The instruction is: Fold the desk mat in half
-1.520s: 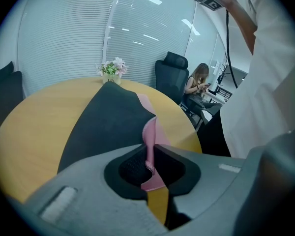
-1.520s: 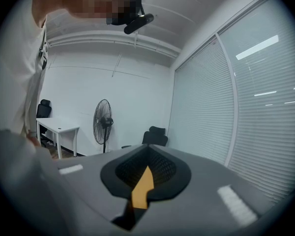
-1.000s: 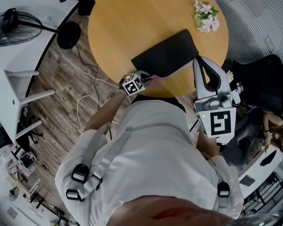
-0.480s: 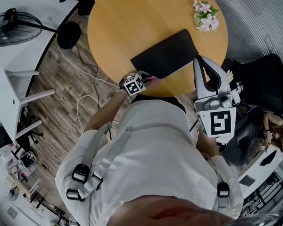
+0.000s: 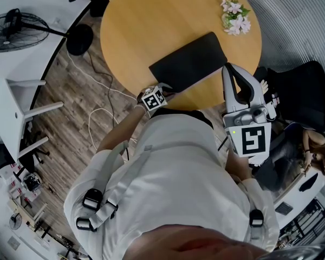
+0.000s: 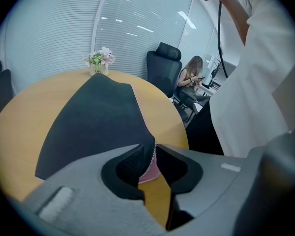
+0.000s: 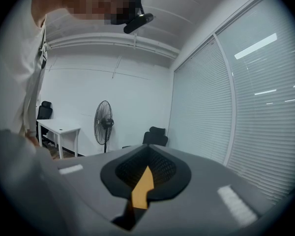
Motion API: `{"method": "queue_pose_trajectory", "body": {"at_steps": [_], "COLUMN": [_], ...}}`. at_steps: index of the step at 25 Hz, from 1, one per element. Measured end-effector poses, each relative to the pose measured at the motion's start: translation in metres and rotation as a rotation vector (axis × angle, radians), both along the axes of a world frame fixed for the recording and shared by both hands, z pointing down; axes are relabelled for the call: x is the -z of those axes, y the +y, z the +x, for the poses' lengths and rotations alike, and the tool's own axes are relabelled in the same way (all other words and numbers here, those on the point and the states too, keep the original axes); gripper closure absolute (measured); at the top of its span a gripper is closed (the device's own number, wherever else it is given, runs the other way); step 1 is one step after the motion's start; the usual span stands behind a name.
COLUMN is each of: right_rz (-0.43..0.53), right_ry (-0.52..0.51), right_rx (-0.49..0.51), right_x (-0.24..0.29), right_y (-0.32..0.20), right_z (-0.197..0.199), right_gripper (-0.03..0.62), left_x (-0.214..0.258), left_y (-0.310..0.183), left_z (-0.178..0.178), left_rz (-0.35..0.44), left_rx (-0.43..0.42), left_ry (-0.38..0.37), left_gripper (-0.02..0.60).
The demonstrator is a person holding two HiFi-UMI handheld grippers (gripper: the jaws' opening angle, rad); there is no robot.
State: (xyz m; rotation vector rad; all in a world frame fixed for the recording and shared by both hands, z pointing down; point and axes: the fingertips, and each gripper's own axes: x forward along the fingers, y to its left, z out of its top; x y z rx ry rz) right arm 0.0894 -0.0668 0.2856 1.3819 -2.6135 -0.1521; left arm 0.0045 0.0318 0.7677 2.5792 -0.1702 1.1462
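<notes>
The black desk mat [image 5: 188, 62] lies folded over on the round wooden table [image 5: 151, 20], its long side running from near left to far right. My left gripper [image 5: 167, 89] is at the mat's near left corner by the table edge. In the left gripper view the jaws [image 6: 148, 151] are opening, and the mat's stitched corner [image 6: 96, 117] with its pink underside stands between them, no longer pinched. My right gripper [image 5: 233, 72] is held at the table's right edge, off the mat. Its jaws [image 7: 146, 163] are shut with nothing in them.
A small pot of pink flowers [image 5: 235, 18] stands at the table's far right, beyond the mat. A standing fan [image 5: 16, 31] and a white desk [image 5: 11, 107] are on the left. An office chair [image 6: 163, 68] and a seated person [image 6: 191, 77] are to the right.
The left gripper's jaws have loosened on the mat's corner. The lifted pink edge near it has settled flatter on the table. The right gripper has not moved.
</notes>
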Motion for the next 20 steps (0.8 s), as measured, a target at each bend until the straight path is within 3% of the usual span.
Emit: {"method": "queue_pose_trajectory", "body": {"at_steps": [11,20], "right_rz": [-0.009,-0.004], "right_ry": [0.011,0.011], "right_rx": [-0.004,-0.003], "right_x": [-0.004,-0.001], "right_y": [0.009,0.02], "right_z": [0.014,0.023], "right_gripper": [0.589,0.589], "left_x": [0.057,0.136], "left_y": [-0.021,-0.058], "left_z": [0.017,0.024], "left_rz": [0.056,0.239], "left_rx": [0.123,0.268], "left_ry": [0.109,0.196], "left_gripper": [0.499,0.538]}}
